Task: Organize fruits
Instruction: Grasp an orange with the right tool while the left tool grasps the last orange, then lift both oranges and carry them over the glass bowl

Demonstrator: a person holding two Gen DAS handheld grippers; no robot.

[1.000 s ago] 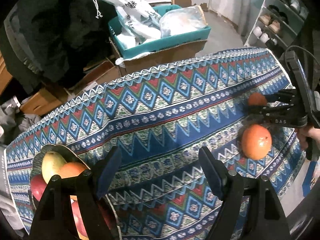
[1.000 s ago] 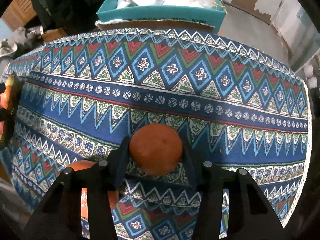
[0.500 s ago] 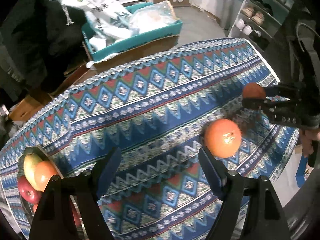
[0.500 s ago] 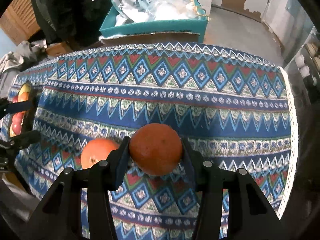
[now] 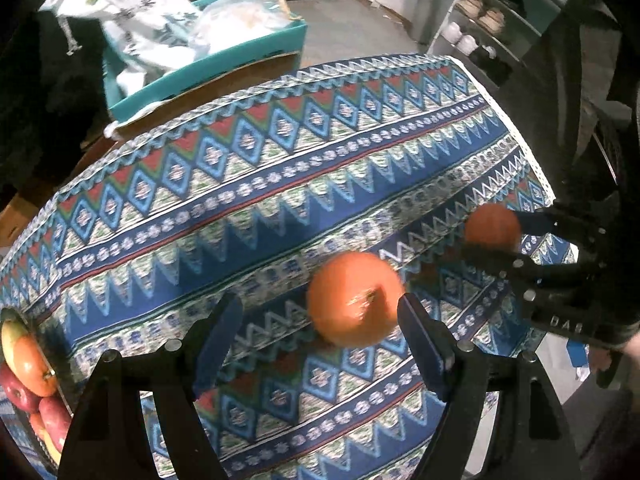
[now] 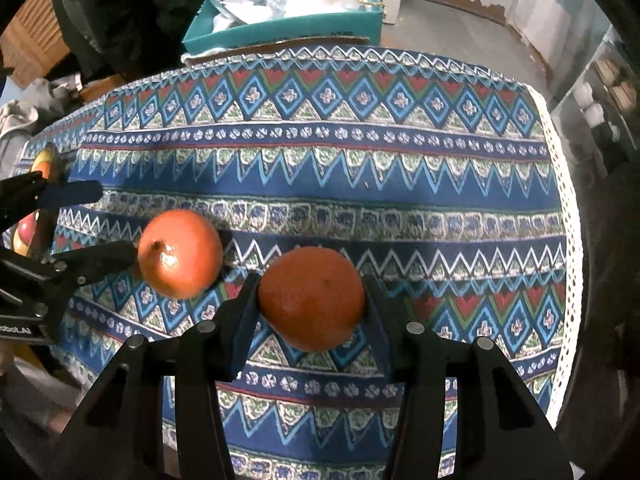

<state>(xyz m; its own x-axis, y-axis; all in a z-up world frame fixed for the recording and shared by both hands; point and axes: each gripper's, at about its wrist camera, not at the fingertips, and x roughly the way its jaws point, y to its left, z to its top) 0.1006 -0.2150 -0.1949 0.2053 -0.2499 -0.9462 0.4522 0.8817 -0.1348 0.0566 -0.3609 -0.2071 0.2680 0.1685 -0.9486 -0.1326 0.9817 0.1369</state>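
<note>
My right gripper (image 6: 310, 292) is shut on a dull orange mandarin (image 6: 312, 298) and holds it above the patterned tablecloth (image 6: 320, 160); it also shows at the right of the left wrist view (image 5: 493, 229). A brighter orange (image 5: 354, 298) lies on the cloth, just ahead of my open left gripper (image 5: 320, 320) and close to its right finger. The right wrist view shows the orange (image 6: 180, 254) next to the left gripper's fingertips (image 6: 104, 258). A bowl of fruit (image 5: 24, 364) with apples and an orange sits at the far left edge.
A teal box (image 5: 208, 64) with plastic bags stands on cardboard behind the table. Shelves with shoes (image 5: 488, 20) are at the back right. The cloth's white lace edge (image 6: 568, 208) marks the table's right end.
My left gripper has swung right across the table, from beside the fruit bowl to the loose orange. My right gripper has lifted the mandarin off the cloth and drawn back.
</note>
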